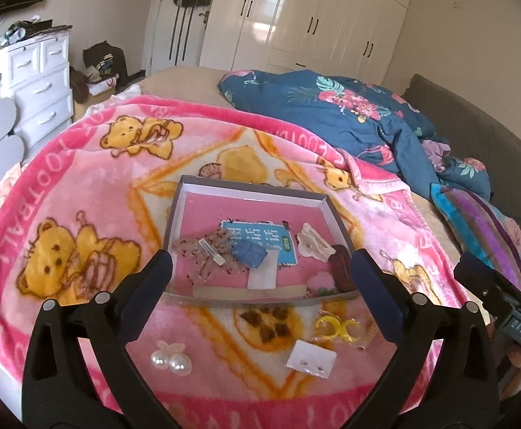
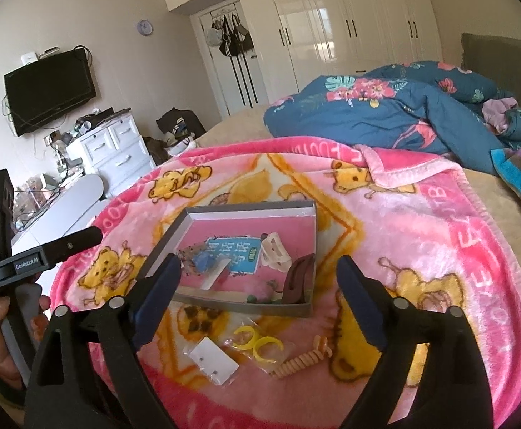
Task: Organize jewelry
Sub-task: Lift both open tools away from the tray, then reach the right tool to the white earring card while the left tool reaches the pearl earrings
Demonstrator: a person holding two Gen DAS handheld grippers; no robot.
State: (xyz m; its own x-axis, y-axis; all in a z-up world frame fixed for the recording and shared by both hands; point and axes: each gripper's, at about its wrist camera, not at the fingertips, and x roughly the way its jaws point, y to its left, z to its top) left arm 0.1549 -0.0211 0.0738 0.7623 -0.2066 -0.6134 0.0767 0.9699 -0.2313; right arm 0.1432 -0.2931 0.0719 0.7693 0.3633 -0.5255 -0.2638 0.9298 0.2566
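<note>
Pink bear blanket (image 1: 92,164) covers the bed; a blue floral duvet (image 1: 335,114) lies bunched behind, white wardrobe (image 2: 350,25) beyond, television (image 2: 48,89) above white drawers (image 2: 114,150).

blanket (image 1: 92,193) border: "FOOTBALL" in pale capitals, curving along the pink band; other letters on the border are cut off or too warped to read
left gripper (image 2: 28,262) body, seen from the right wrist view: "GenRobot.AI" in white on the black bar
right gripper (image 1: 516,325) body, seen from the left wrist view: "DAS" on a small plate
blue card (image 1: 260,241) in the box (image 1: 246,187): large white Chinese characters, too distorted to read
</note>
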